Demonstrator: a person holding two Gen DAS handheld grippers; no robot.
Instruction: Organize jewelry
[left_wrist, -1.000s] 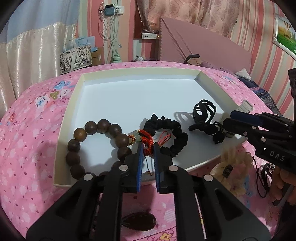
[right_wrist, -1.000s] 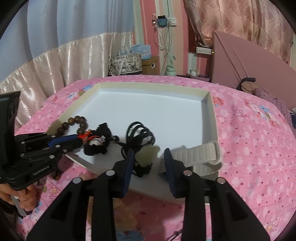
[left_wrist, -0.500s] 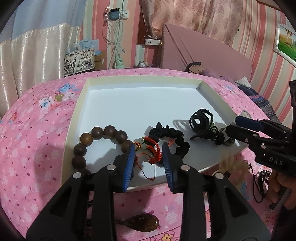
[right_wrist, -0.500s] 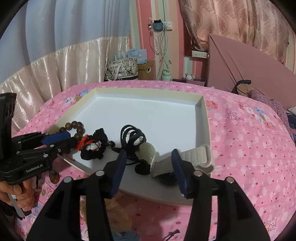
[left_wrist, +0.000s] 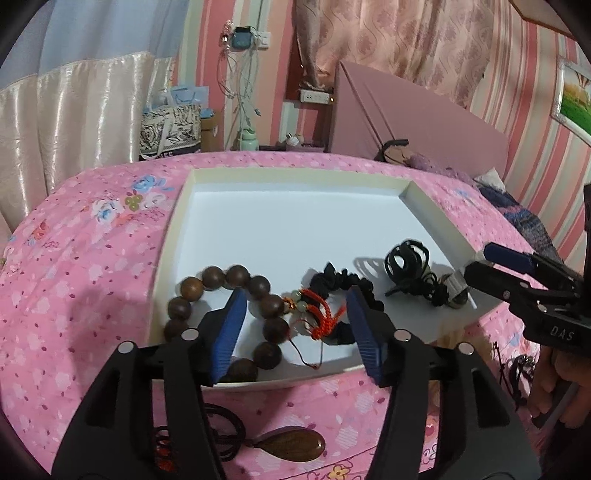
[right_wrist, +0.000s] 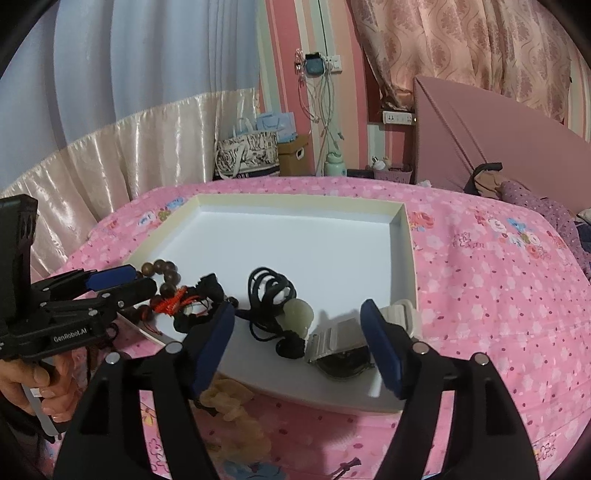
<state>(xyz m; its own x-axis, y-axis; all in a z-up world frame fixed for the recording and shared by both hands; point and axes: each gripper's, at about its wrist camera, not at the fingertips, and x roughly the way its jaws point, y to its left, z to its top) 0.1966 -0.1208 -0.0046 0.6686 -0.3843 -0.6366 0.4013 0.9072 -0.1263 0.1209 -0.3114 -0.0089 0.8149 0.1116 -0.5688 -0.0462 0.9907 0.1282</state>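
Observation:
A white tray (left_wrist: 295, 229) lies on the pink bedspread. Along its near edge lie a brown bead bracelet (left_wrist: 236, 291), a red cord charm (left_wrist: 321, 317) on a black scrunchie (left_wrist: 354, 288), a black cord necklace (left_wrist: 406, 266) with a pale jade pendant (right_wrist: 297, 314), and a watch with a white strap (right_wrist: 343, 354). My left gripper (left_wrist: 295, 332) is open and empty above the bracelet and charm. My right gripper (right_wrist: 299, 343) is open and empty above the pendant and watch.
On the bedspread in front of the tray lie a brown teardrop pendant on a dark cord (left_wrist: 291, 443) and a cream fabric flower (right_wrist: 229, 402). A pink headboard (left_wrist: 406, 122), curtains and bags stand behind the bed.
Both grippers have opened wide and drawn back a little from the tray. The left let go of the red cord charm, which now lies in the tray.

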